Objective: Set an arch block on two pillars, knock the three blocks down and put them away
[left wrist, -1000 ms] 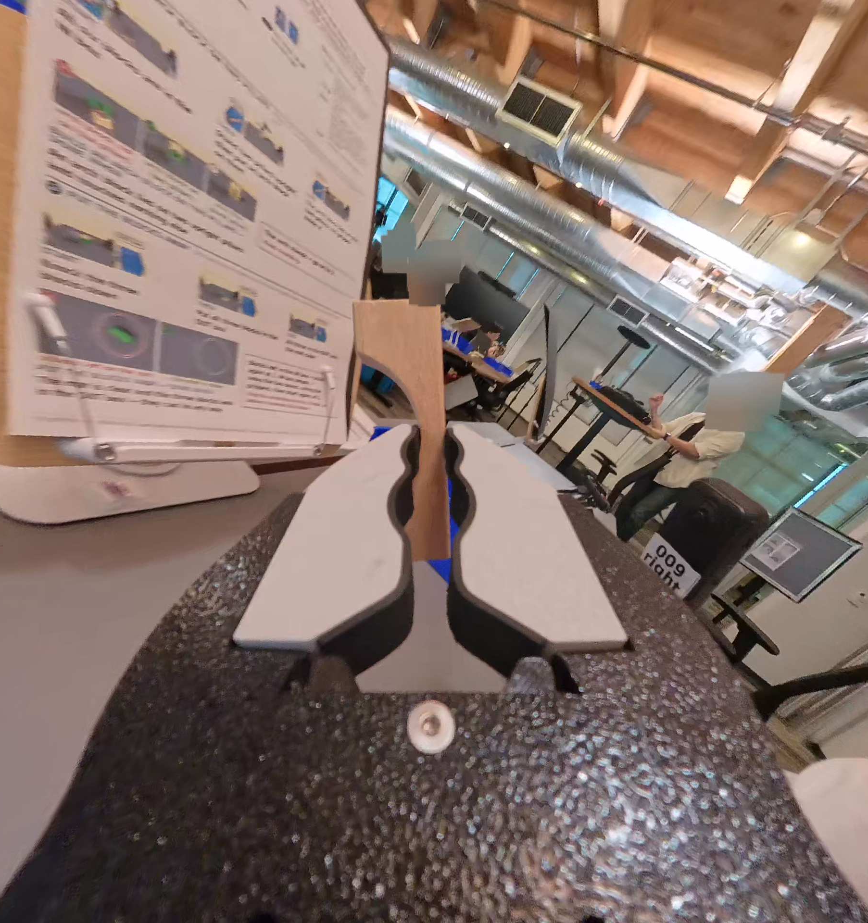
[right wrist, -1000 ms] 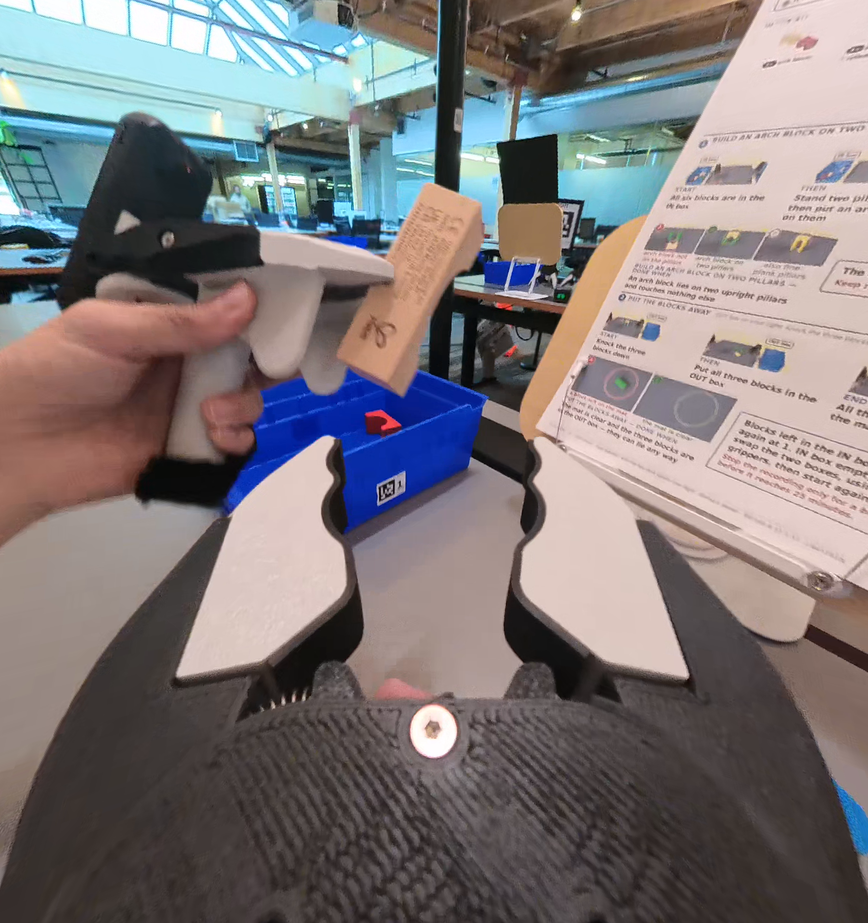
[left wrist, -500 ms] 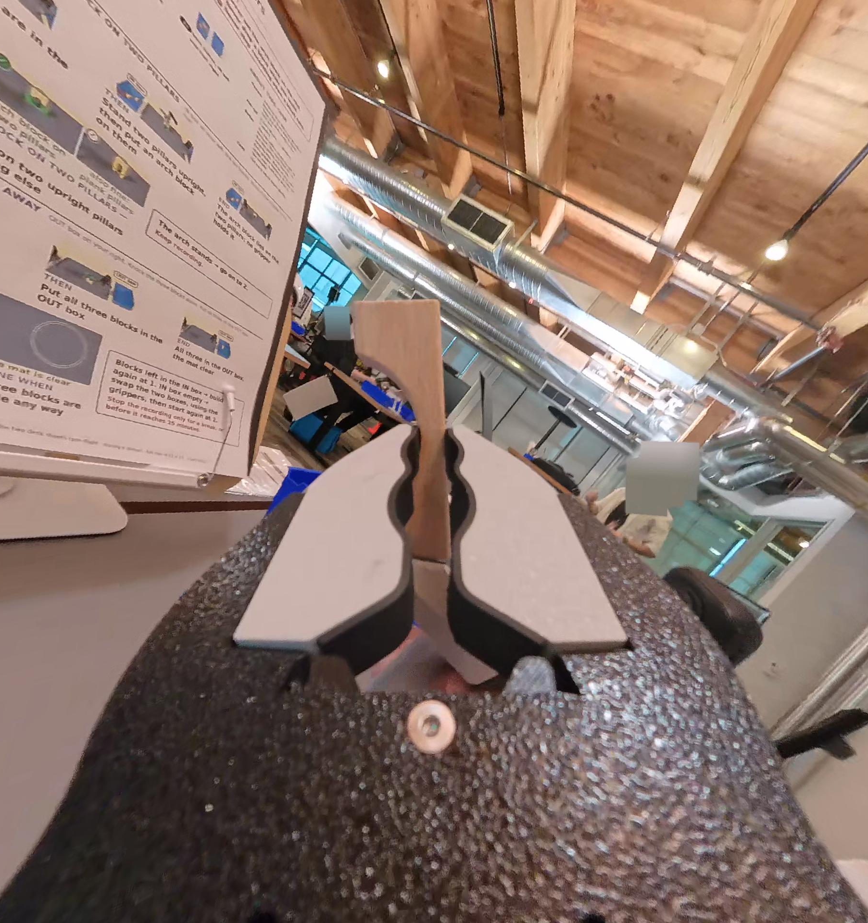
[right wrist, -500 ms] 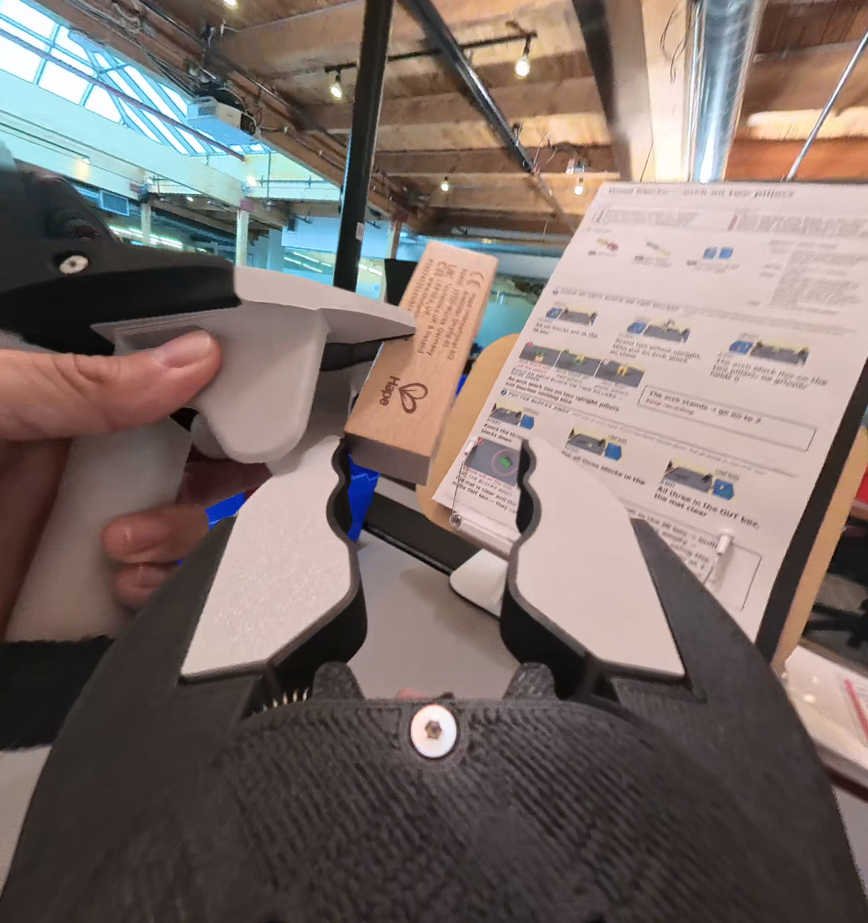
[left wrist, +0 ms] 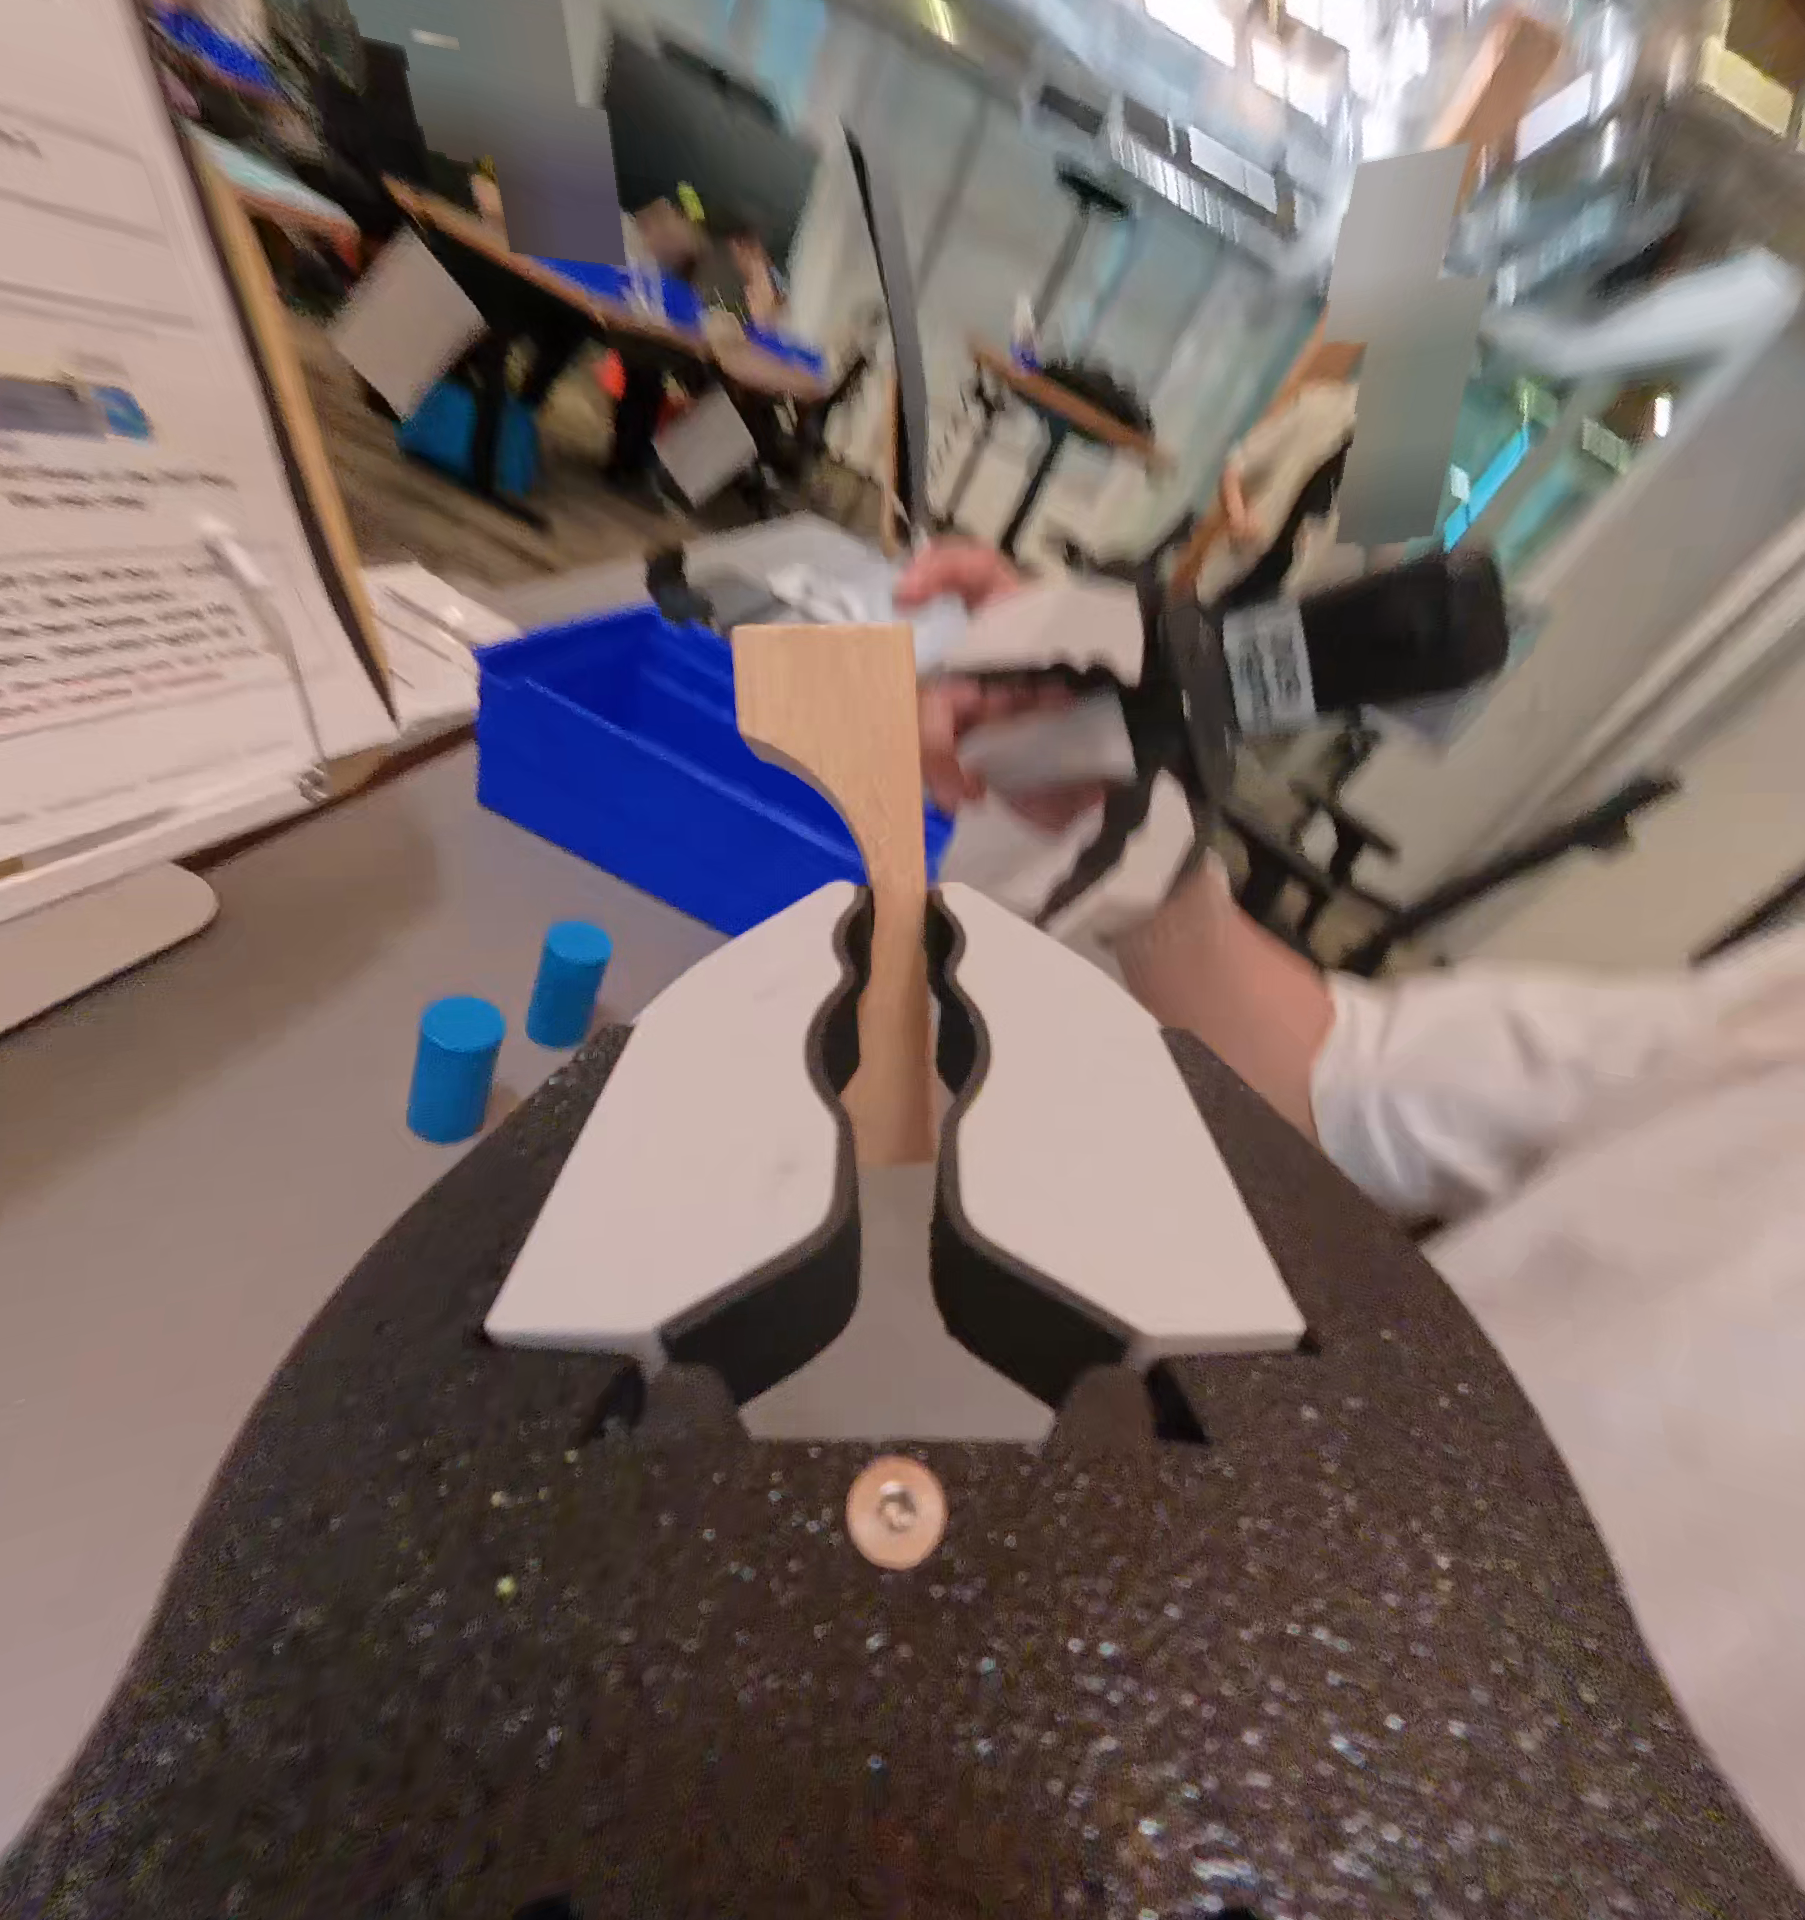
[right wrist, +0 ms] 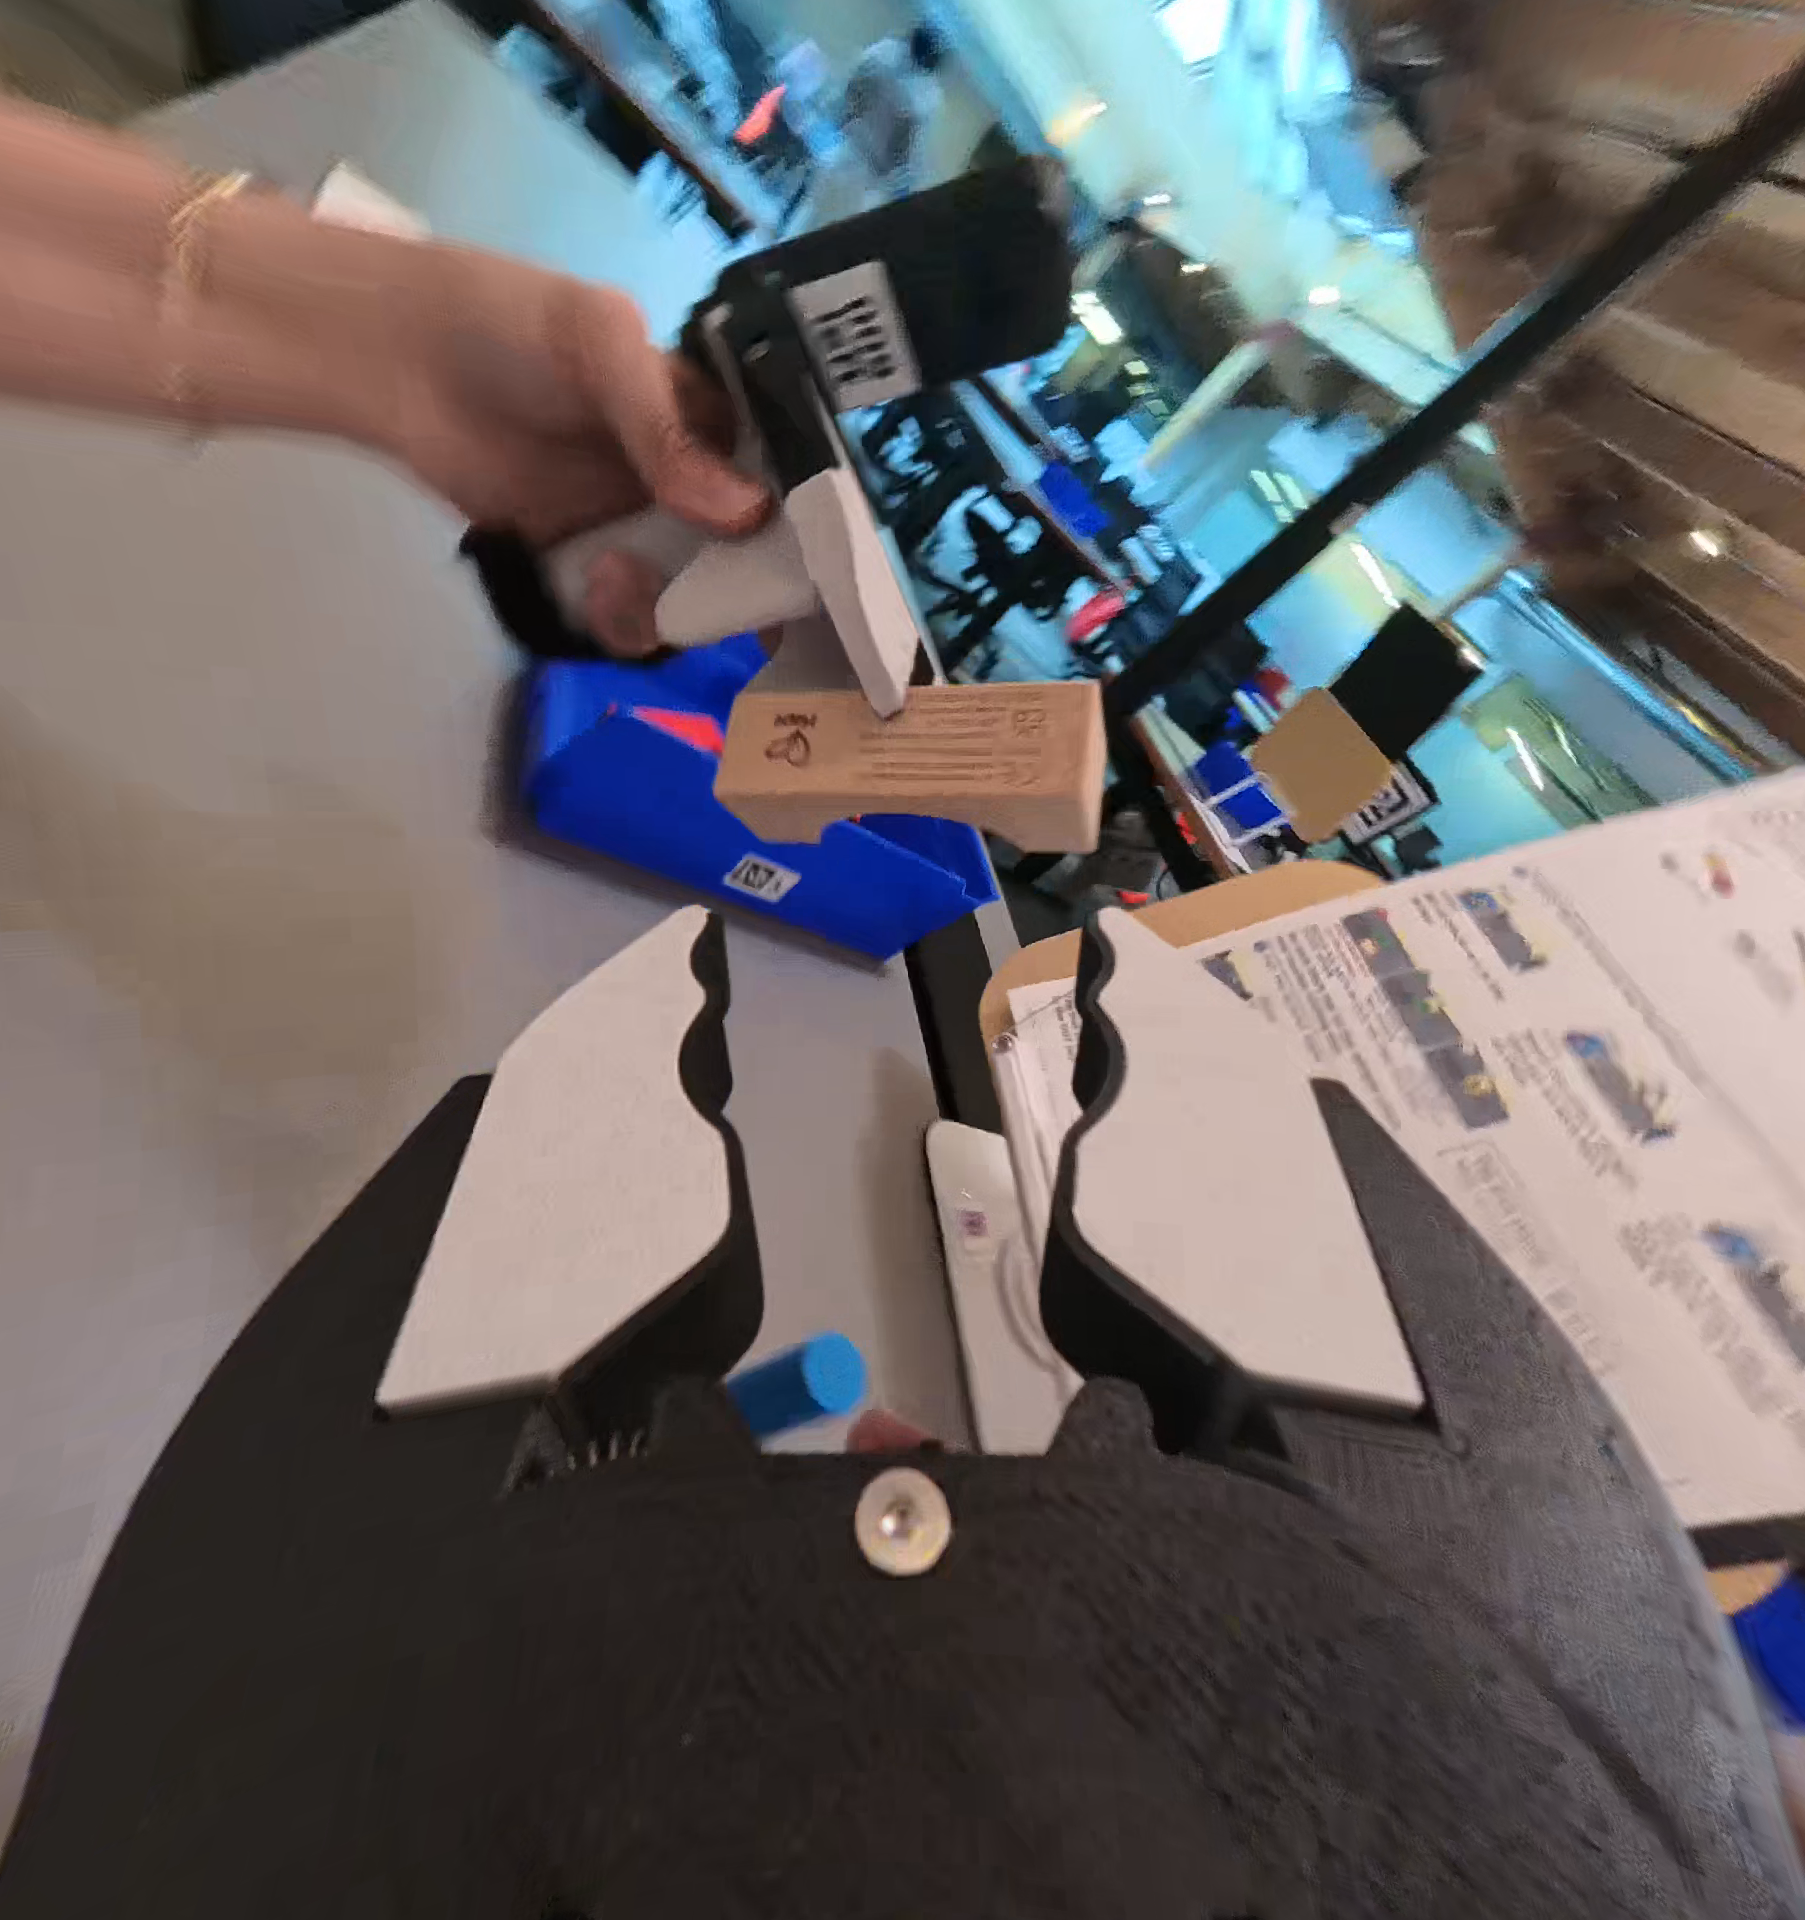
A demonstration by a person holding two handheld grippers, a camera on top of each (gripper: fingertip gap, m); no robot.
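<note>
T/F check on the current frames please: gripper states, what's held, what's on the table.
1. The left gripper is shut on the wooden arch block. True.
2. The right gripper holds a blue cylinder. False: its fingers are apart and empty.
3. Two blue cylinders stand upright on the table. True.
4. The blue bin is stacked on the cylinders. False: it sits on the table behind them.

Blurred open office, wooden desks (left wrist: 607,312), possibly glazed walls (left wrist: 1521,457), timber ceiling (right wrist: 1656,343), grey tabletop (left wrist: 150,1195)
</note>
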